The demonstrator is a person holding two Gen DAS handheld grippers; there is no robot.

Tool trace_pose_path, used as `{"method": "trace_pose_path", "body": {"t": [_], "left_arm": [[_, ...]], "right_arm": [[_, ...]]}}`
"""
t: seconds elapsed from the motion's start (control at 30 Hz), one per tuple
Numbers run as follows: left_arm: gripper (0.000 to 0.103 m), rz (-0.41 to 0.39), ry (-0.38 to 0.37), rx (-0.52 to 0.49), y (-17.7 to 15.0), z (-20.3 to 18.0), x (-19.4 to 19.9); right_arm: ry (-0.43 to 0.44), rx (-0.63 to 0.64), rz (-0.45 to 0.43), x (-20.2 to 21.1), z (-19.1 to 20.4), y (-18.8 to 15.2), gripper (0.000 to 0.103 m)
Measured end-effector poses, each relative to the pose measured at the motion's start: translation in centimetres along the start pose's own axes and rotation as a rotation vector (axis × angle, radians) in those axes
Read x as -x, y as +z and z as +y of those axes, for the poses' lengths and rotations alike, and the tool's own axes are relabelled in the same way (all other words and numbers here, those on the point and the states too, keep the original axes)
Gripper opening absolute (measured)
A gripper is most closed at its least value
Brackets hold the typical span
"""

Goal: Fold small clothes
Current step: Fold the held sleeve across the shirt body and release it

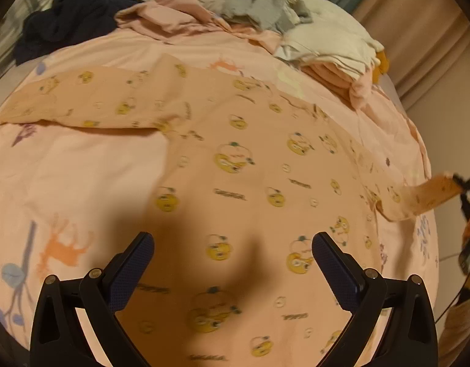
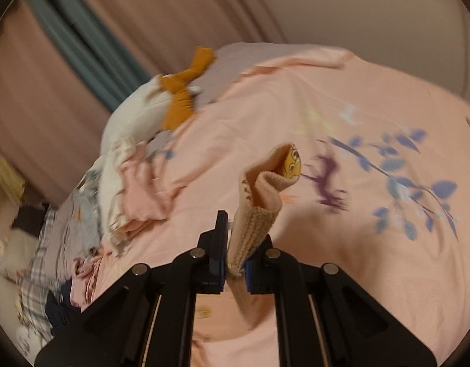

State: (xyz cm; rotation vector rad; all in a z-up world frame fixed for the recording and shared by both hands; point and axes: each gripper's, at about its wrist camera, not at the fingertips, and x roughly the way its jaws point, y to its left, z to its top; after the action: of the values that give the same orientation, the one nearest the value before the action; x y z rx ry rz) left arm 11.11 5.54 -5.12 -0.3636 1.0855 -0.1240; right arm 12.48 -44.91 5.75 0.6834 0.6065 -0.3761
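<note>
A small peach garment (image 1: 235, 165) printed with yellow cartoon faces lies spread on the pink bed cover (image 1: 82, 183). One sleeve stretches to the left, the other is pulled up off the bed at the right. My left gripper (image 1: 233, 244) hovers open above the garment's body, nothing between its fingers. My right gripper (image 1: 463, 188) shows at the right edge of the left wrist view, gripping the sleeve end. In the right wrist view my right gripper (image 2: 235, 244) is shut on the sleeve's ribbed cuff (image 2: 250, 229), which sticks up between the fingers.
A white goose plush (image 1: 311, 15) lies at the far side with grey and white clothes (image 1: 265, 12) draped on it. A dark navy garment (image 1: 66, 18) sits at the far left. Folded pink cloth (image 1: 333, 73) lies beside the plush. Curtains (image 2: 66, 61) hang behind the bed.
</note>
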Motion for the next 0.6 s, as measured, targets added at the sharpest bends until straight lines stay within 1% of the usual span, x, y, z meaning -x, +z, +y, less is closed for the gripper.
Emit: {"method": "trace_pose_path", "body": {"t": [0.13,0.27,0.33,0.37,0.47,0.6], "left_arm": [[0.102,-0.011,-0.002,0.027,0.1,2.2,1.1],[0.102,-0.022,0.001,0.054,0.0,4.3,2.0],[0.102,-0.032,0.001,0.075,0.0,5.4,2.4],[0.102,-0.036,0.000,0.086,0.0,6.0,2.6],[0.102,-0.044,0.003,0.115,0.0,7.7,3.0],[0.102,-0.039,0.009,0.148,0.0,9.7,3.0]], "right_arm": [[0.049,0.141,0.013,-0.1,8.2,-1.0,0.010],[0.097,0.305,0.032,-0.6,16.6,-3.8,0.010],[0.115,0.389,0.038,-1.1,20.3,-5.8,0.010],[0.117,0.419,0.041,-1.3,21.6,-6.7,0.010],[0.114,0.557,0.069,-3.2,26.1,-10.9,0.010],[0.122,0.685,0.126,-5.7,29.8,-16.7,0.010]]}}
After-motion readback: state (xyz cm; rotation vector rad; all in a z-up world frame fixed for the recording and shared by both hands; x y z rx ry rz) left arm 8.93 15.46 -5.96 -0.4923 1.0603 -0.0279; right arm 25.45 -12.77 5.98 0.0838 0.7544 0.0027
